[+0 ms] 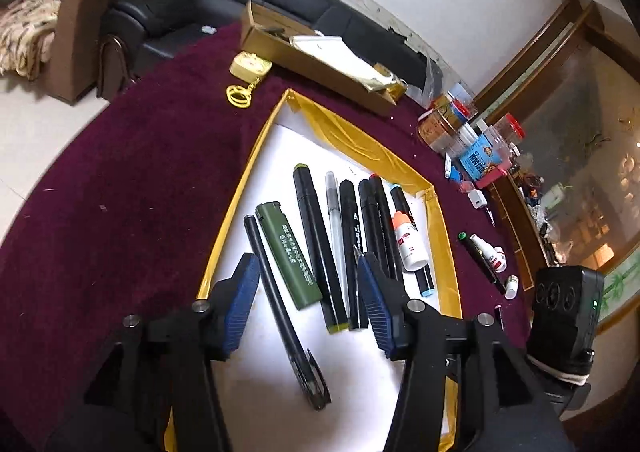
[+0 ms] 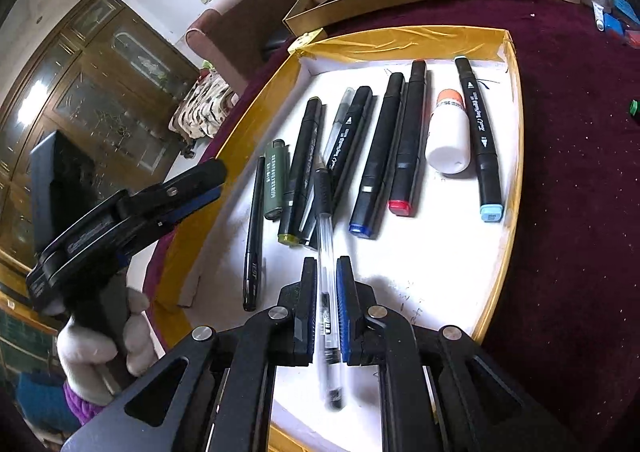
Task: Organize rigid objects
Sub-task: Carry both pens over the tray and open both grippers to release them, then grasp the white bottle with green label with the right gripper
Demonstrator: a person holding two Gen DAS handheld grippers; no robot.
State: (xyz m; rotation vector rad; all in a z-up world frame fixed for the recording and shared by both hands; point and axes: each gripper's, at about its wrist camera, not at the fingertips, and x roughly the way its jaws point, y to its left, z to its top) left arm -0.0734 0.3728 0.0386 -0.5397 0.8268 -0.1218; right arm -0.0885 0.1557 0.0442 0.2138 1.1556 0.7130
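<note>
- Overhead, two wrist cameras looked down on a shallow white tray with gold-taped walls [image 1: 416,176], which sat on a table covered in dark maroon cloth [image 1: 140,172].
- The left claw [image 1: 308,272] hung over the near end of the tray with its blue-padded jaws apart and nothing gripped; a slim black pen with a pocket clip [image 1: 280,308] lay loose on the tray floor between them.
- Just beside that pen lay an olive-green rectangular lighter [image 1: 289,254], then a row of black double-ended markers [image 1: 320,248], all pointing roughly the same way.
- A small white bottle with an orange cap [image 1: 408,242] lay among the markers toward the right of the row.
- The right claw [image 2: 325,272] was clamped on a clear plastic ballpoint pen with a black grip [image 2: 326,252], held above the near middle of the tray, its tip pointing toward the markers.
- From the right camera, the left claw appeared at the left edge of the tray, held by a hand in a white glove [image 2: 94,348].
- A long brown cardboard box holding papers [image 1: 320,64] sat on the cloth beyond the tray.
- More small bottles and a green-capped marker [image 1: 482,262] lay on the cloth to the tray's right.
</note>
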